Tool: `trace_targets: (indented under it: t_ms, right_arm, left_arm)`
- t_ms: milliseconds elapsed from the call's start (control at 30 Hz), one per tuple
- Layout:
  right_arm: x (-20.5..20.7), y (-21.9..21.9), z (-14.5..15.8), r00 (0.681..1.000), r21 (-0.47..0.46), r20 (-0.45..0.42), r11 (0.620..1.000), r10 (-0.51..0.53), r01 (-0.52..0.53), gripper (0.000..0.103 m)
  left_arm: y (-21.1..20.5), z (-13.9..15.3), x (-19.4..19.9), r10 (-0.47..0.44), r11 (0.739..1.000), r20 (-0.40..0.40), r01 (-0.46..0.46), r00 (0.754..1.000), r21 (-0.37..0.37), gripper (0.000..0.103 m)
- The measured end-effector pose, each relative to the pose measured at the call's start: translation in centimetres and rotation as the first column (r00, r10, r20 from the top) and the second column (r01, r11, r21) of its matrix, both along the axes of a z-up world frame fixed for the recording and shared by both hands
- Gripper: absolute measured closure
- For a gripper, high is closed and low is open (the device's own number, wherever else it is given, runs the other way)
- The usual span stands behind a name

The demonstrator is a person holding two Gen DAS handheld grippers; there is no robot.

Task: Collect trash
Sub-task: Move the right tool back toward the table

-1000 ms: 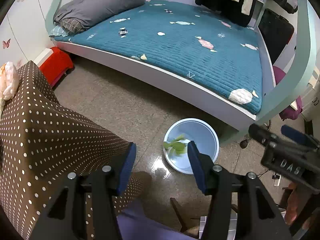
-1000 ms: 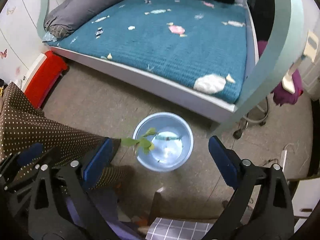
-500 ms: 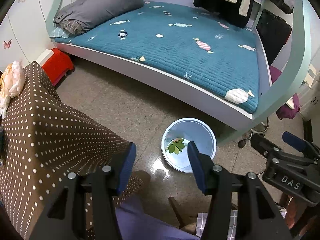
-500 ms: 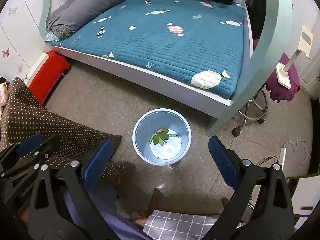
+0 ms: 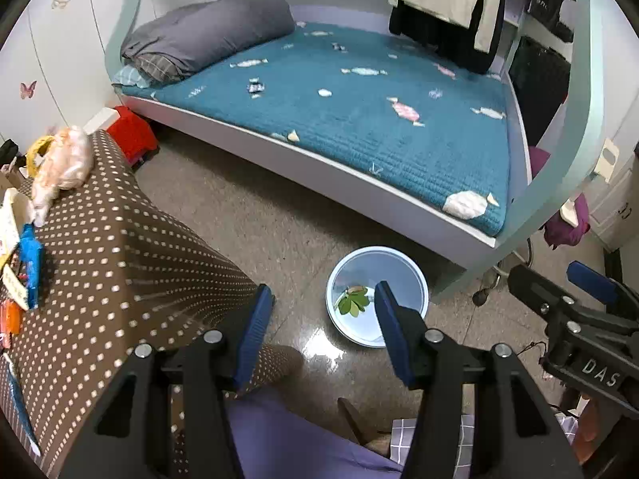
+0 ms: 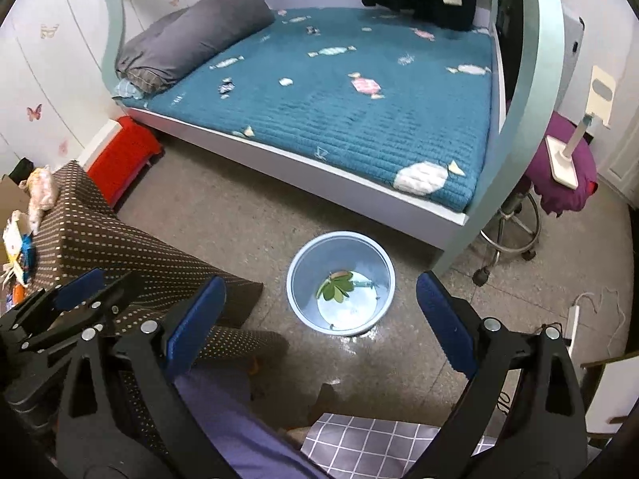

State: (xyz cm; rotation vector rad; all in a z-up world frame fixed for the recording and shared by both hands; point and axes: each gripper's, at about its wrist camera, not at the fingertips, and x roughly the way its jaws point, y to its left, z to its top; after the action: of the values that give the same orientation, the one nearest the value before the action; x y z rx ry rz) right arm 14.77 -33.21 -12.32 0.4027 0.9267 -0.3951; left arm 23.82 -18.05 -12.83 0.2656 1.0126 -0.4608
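A pale blue round bin (image 5: 415, 279) (image 6: 341, 236) stands on the floor in front of the bed. A green leaf (image 5: 353, 302) (image 6: 337, 286) lies flat on its bottom, beside a small thin item (image 6: 362, 284). My left gripper (image 5: 321, 290) hangs high above the floor at the bin's left rim, open and empty. My right gripper (image 6: 321, 279) is also high up, over the bin, open wide with nothing between its pads. Each gripper shows at the edge of the other's view: the right gripper (image 5: 545, 270), the left gripper (image 6: 114, 275).
A table under a brown dotted cloth (image 5: 100, 259) (image 6: 120, 247) stands at the left, with wrappers (image 5: 30, 263) and a plastic bag (image 5: 60, 163) on it. The bed (image 5: 339, 119), a red box (image 5: 131, 131), a purple-topped stool (image 6: 559, 171) and a power strip (image 6: 573, 319) surround the floor. A person's leg (image 5: 279, 439) is below.
The green leaf dropped from the bin's rim level onto the bin's bottom. Both grippers rose, so the bin looks smaller and more of the table top shows. Jaws unchanged.
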Motion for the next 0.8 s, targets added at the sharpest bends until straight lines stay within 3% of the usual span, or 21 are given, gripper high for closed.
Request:
trace_targets:
  t_ms: [400, 800]
  right_arm:
    - [-0.5, 3.8, 3.3, 0.992, -0.026, 0.083, 0.995, 0.094, -0.093, 0.009]
    - [0.8, 10.4, 6.2, 0.951, -0.057, 0.143, 0.962, 0.273, -0.268, 0.009]
  left_arm:
    - [4.4, 3.8, -2.3, 0.079, 0.996, 0.092, -0.076, 0.993, -0.041, 0.047]
    - [11.4, 6.3, -4.1, 0.208, 0.978, 0.162, -0.202, 0.965, -0.053, 0.044]
